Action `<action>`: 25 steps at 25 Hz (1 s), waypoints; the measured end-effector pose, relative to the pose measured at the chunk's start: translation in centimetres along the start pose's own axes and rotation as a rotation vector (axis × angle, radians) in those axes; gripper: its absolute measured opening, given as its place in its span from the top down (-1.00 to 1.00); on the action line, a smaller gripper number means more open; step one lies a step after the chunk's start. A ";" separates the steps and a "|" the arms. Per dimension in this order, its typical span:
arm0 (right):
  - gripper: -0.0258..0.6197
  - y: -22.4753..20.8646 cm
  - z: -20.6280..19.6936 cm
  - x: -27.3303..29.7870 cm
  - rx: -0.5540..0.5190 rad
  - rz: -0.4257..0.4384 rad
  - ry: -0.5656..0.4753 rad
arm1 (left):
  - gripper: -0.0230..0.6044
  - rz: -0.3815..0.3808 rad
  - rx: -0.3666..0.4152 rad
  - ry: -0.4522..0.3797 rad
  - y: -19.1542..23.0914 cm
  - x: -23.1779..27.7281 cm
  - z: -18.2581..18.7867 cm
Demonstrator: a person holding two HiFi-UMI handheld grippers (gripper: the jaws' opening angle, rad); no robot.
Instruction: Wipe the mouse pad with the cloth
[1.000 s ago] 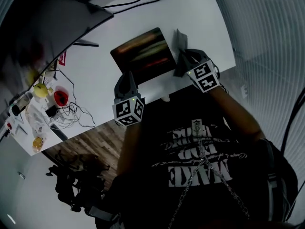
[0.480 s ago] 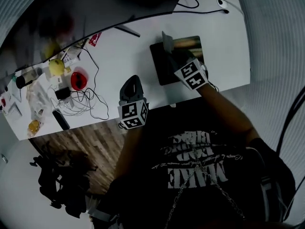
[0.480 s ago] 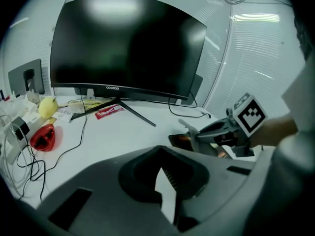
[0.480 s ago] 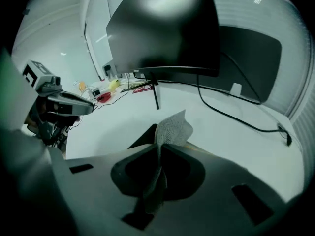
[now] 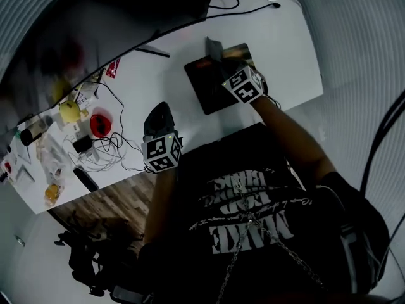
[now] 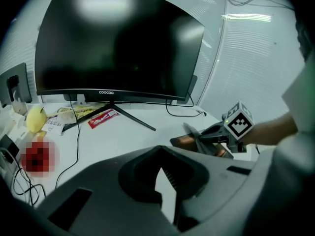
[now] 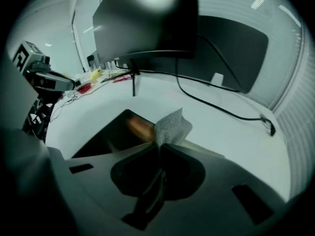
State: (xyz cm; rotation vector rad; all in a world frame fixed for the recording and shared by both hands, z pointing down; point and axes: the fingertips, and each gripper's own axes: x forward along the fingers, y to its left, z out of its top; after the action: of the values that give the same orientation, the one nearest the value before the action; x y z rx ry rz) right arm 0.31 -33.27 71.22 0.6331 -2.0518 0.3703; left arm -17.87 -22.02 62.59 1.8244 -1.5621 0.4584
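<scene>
**Head view.** The right gripper is over the dark mouse pad, jaws pointing away from the person. The grey cloth stands up past the jaw tips. The pad lies on the white worktop, under these jaws and out to their left. Whether the cloth touches the pad cannot be told from here. The left gripper is over bare worktop, well apart from the pad. Left of its jaws are a tangle of cables, a red object and a yellow object.

**Left gripper view.** The jaws are narrow and their tips meet. A sliver of white worktop shows through the gap behind the tips, and nothing is between them. Ahead and to the right of the jaws lies the mouse pad, with the right gripper and cloth over it. Straight ahead and further off is a curved monitor on a splayed stand. A red packet lies beside the stand foot.

**Right gripper view.** The jaws are pressed together on the cloth, and a crumpled corner fans out just beyond the tips. The mouse pad sits below and to the left of the jaws, with a coppery sheen near the cloth. A black cable runs across the worktop beyond the jaws. The left gripper shows far off to the left.
</scene>
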 end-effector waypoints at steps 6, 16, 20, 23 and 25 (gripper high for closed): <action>0.85 -8.1 -5.2 -3.6 0.064 -0.145 0.052 | 0.91 -0.040 -0.016 -0.004 -1.7 0.6 -0.1; 0.85 9.5 1.6 -1.4 -0.261 0.152 0.001 | 0.91 0.010 -0.072 -0.041 -1.6 -2.5 -0.3; 0.85 10.7 0.4 0.0 -0.322 0.169 0.021 | 0.91 0.039 -0.075 -0.041 -1.5 -3.6 -1.0; 0.85 7.3 -1.0 -0.9 -0.300 0.116 0.024 | 0.91 0.044 -0.087 -0.059 -1.6 -3.5 -0.4; 0.85 3.6 -3.1 -2.4 -0.247 0.059 0.039 | 0.91 0.040 -0.099 -0.068 -1.9 -3.2 -0.1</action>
State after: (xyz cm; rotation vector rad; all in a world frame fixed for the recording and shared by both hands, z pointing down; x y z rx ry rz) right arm 1.47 -28.10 70.74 0.4128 -2.0409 0.1573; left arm -16.68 -19.58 60.00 1.7525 -1.6400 0.3346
